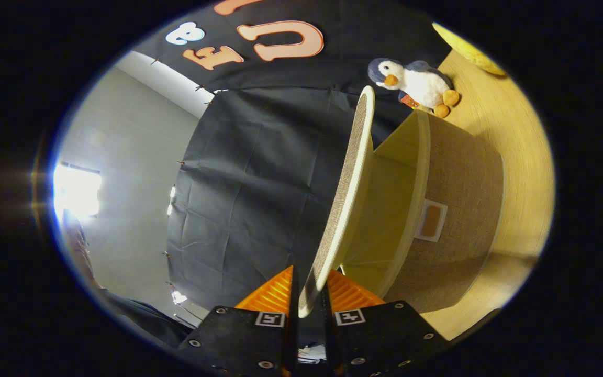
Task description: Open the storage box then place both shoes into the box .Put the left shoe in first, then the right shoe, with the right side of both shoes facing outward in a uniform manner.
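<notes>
The gripper [309,293] is nearly closed; its two fingers pinch the thin edge of the lid [346,204], one on each side, so it has hold of the lid and nothing else. The whole view is tipped over; the lid stands away from the box [458,209], and there is a wide gap between them where the pale inside of the box shows; I think the box is about half open. The box sits on a wooden table [521,157]; a toy penguin [416,84] rests on the table just beyond the box. I cannot see any shoes here, so I think the opening step is the one going on, and no shoe is in yet.

What could go wrong: the fingers grip only a small bit of the lid's edge, so the lid might slip out and flop shut; a hard pull might drag or tip the light box; a big swing might knock the penguin.
</notes>
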